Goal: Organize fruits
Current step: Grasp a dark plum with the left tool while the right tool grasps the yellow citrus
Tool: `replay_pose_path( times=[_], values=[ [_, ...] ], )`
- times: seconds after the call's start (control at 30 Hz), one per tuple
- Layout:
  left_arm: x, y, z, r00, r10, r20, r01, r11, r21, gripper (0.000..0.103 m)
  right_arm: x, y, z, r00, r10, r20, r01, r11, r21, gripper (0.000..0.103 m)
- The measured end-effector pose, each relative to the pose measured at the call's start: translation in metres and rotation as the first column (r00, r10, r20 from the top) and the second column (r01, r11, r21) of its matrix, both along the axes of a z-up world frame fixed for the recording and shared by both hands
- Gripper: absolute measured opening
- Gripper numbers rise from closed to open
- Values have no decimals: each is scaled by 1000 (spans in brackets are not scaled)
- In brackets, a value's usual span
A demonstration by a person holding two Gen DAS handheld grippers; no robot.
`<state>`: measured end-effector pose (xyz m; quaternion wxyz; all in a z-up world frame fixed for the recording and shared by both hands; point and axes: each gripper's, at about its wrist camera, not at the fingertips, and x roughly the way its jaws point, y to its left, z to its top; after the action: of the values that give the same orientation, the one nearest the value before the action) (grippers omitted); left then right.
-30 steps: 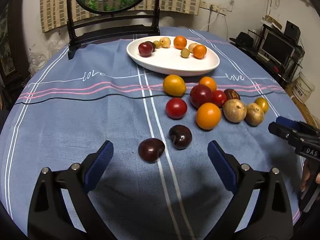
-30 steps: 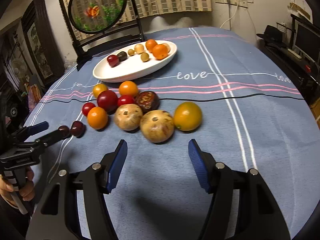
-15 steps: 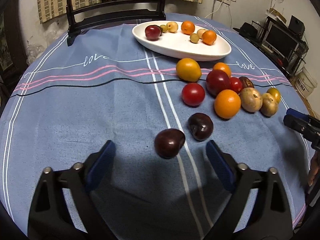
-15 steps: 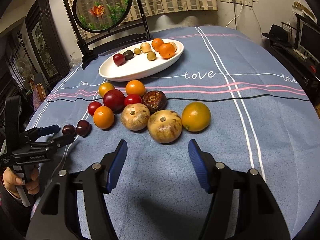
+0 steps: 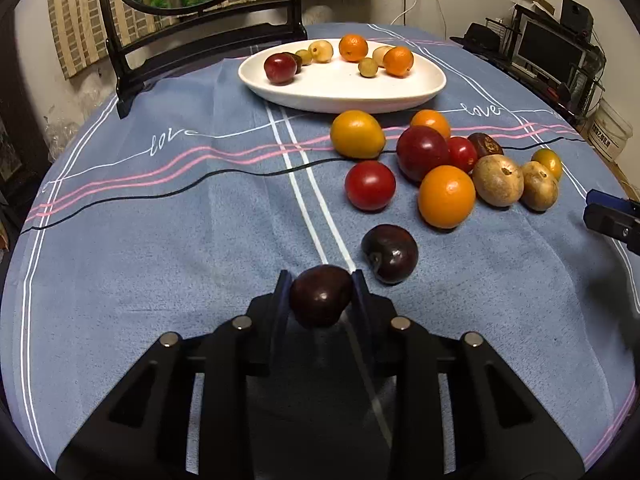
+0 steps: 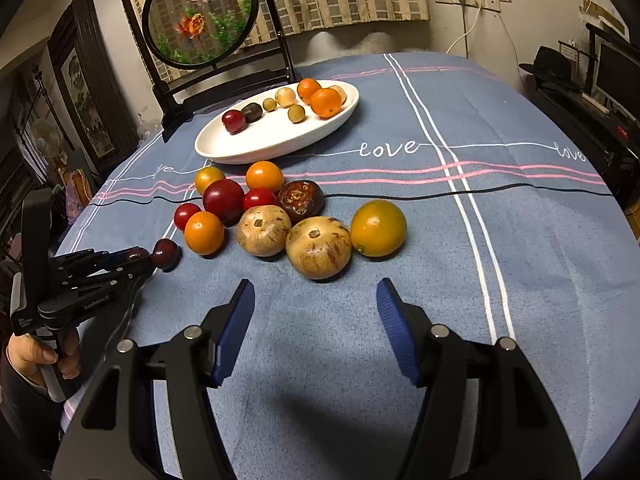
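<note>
My left gripper (image 5: 321, 280) is closing its jaws, and both pads press on a dark plum (image 5: 320, 295) low on the blue tablecloth. A second dark plum (image 5: 390, 253) lies just to its right. Beyond them sits a cluster of loose fruit: a red tomato (image 5: 370, 185), an orange (image 5: 446, 196), a yellow-orange fruit (image 5: 357, 134) and two brown fruits (image 5: 498, 180). The white oval plate (image 5: 340, 92) at the back holds several small fruits. My right gripper (image 6: 316, 292) stands open over bare cloth, short of the brown fruits (image 6: 318, 247), with nothing between its fingers.
A round fish screen on a black stand (image 6: 200, 20) rises behind the plate. A person's hand (image 6: 36, 356) holds the left gripper's handle at the table's left edge. Shelves with electronics (image 5: 552, 52) stand off to the right.
The left gripper went forward to the nearer dark plum and its jaws came together on it. The right gripper stayed where it was, open.
</note>
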<state>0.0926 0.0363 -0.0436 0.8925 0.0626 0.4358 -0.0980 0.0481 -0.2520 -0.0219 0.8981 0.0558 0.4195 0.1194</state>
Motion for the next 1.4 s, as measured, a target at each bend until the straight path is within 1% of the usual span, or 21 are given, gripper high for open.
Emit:
replay_pose_path(
  times=[0.07,0.1,0.17,0.33,0.43,0.53,0.6,0.67,0.7,0.73,0.8,0.9,1.07,1.1,1.2,1.3,1.4],
  values=[
    [-6,0,6,999,7,42,-8,1000,3,30,1,-2,0,1000,-17,4,17,1000,-22,64],
    [-9,1,12,998,5,69,-4,1000,-18,30,3,-4,1,1000,-29,8,30,999,-34,64],
    [-12,4,17,996,-2,84,8,998,-68,30,8,-9,2,998,-59,6,59,997,-54,64],
    [-9,12,13,999,4,52,3,990,-141,30,30,-23,2,989,-145,-8,143,985,-96,64],
    [-10,15,12,999,-1,45,9,984,-175,31,43,-28,1,984,-178,-18,175,980,-97,64],
    [-11,16,12,999,-3,45,12,981,-192,31,58,-27,-4,975,-215,-56,208,972,-110,64],
    [-11,16,12,999,-8,42,16,980,-198,31,66,-26,-7,973,-221,-72,216,973,-82,64],
    [-11,16,12,999,-15,38,22,979,-205,31,73,-21,-11,972,-218,-94,211,975,-71,62],
    [-11,16,12,999,-16,38,23,978,-206,31,76,-19,-12,972,-212,-105,206,977,-63,56],
    [-11,16,12,999,-15,38,23,978,-207,31,78,-18,-13,972,-206,-114,201,978,-49,53],
    [-11,17,13,999,-13,39,21,976,-215,31,81,-14,-11,972,-199,-128,195,980,-41,48],
    [-12,17,13,999,-16,39,25,974,-226,31,90,-13,-14,972,-181,-150,181,983,-12,48],
    [-11,20,13,999,-9,31,16,971,-239,31,111,-21,-26,962,-145,-233,178,975,130,47],
    [-11,21,12,1000,-6,27,12,969,-247,31,112,-19,-26,963,-142,-231,175,976,129,47],
    [-11,22,12,1000,-3,24,9,968,-252,31,113,-9,-25,969,-131,-211,153,984,88,43],
    [-10,22,12,1000,-5,23,10,968,-250,31,112,-1,-23,976,-126,-181,135,990,39,42],
    [-10,23,12,1000,0,21,5,968,-252,31,111,-1,-23,977,-133,-169,140,990,33,42]
  ],
)
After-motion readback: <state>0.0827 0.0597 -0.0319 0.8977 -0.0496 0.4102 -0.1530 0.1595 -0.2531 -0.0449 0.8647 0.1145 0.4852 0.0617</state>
